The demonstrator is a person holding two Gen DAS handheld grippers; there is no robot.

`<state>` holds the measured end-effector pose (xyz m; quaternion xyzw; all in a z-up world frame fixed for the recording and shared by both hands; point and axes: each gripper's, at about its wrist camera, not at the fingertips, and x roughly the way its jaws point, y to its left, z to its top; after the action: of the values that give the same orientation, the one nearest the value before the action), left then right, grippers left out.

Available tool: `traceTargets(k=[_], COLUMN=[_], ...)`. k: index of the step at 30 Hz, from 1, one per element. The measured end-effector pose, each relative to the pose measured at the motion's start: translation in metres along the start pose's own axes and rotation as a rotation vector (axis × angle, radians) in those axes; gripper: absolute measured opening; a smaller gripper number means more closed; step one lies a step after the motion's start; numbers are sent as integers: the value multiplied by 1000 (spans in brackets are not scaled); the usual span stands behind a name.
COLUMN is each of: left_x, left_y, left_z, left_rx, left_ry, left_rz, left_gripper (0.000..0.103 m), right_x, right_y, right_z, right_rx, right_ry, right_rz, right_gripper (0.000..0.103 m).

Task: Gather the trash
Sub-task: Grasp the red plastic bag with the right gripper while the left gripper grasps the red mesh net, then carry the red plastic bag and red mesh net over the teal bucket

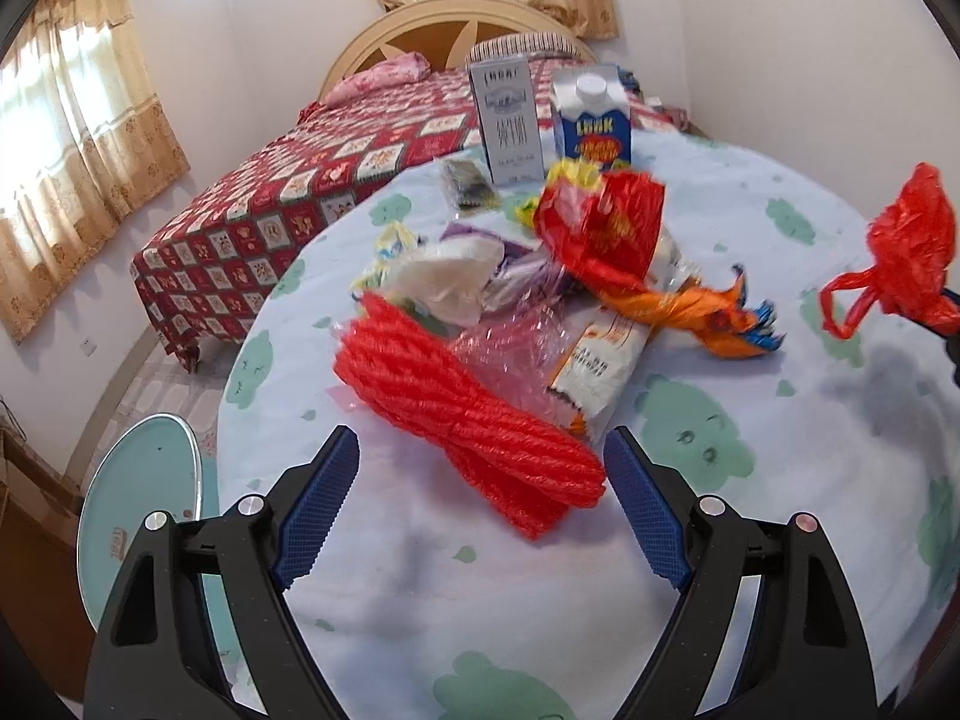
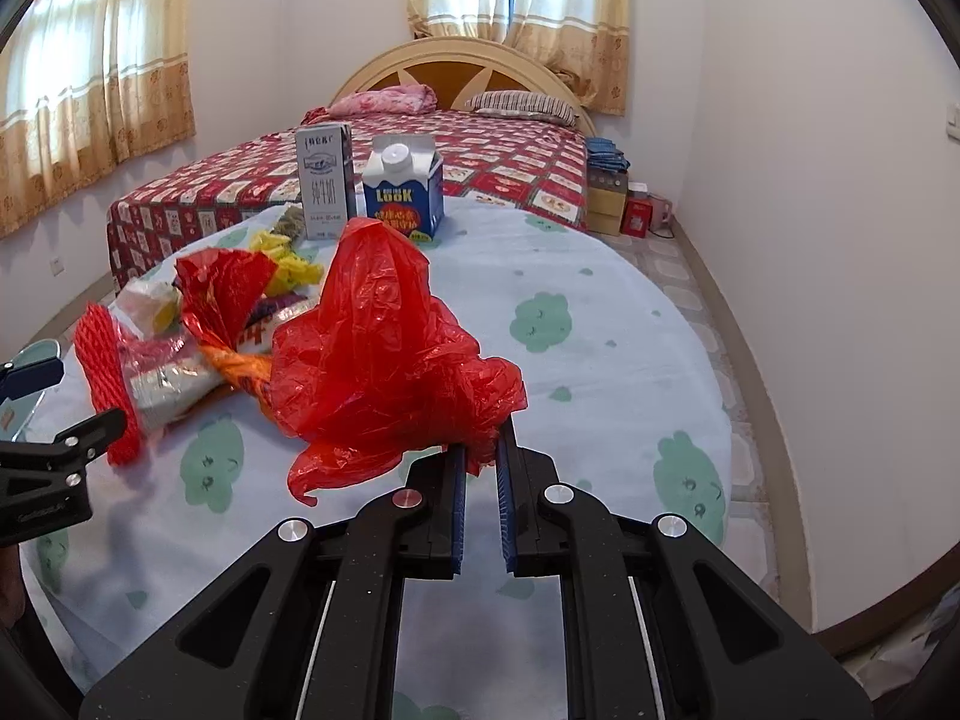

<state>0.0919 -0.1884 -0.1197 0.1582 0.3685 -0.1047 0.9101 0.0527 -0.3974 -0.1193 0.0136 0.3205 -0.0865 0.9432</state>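
Observation:
A pile of trash lies on the round table: a red foam net, clear pink plastic, a white wrapper, an orange wrapper, a red snack bag. My left gripper is open, its jaws on either side of the near end of the red foam net, above the cloth. My right gripper is shut on a red plastic bag, held above the table; that bag also shows in the left wrist view. The left gripper's fingers show in the right wrist view.
A tall white milk carton and a blue carton stand at the table's far edge. A glass-topped stool stands left of the table. A bed with a red quilt lies beyond. Boxes sit by the right wall.

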Motion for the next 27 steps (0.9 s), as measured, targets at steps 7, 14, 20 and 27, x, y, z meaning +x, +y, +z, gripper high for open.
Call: traceTargets(k=[7, 14, 20, 27], left_x=[2, -23, -40, -49], left_y=[17, 59, 94, 131], left_z=[-10, -16, -27, -32], left_rx=[8, -27, -32, -64], left_ry=[57, 24, -4, -36], left_rz=[-99, -96, -33, 23], left_gripper=[19, 17, 17, 17], right_x=[-4, -17, -21, -20], right_y=[9, 35, 68, 106], right_z=[-5, 4, 17, 29], right_rx=[10, -12, -43, -73], right_ry=[-24, -57, -73, -85], right_rz=[44, 92, 127, 165], right_gripper=[10, 10, 10, 10])
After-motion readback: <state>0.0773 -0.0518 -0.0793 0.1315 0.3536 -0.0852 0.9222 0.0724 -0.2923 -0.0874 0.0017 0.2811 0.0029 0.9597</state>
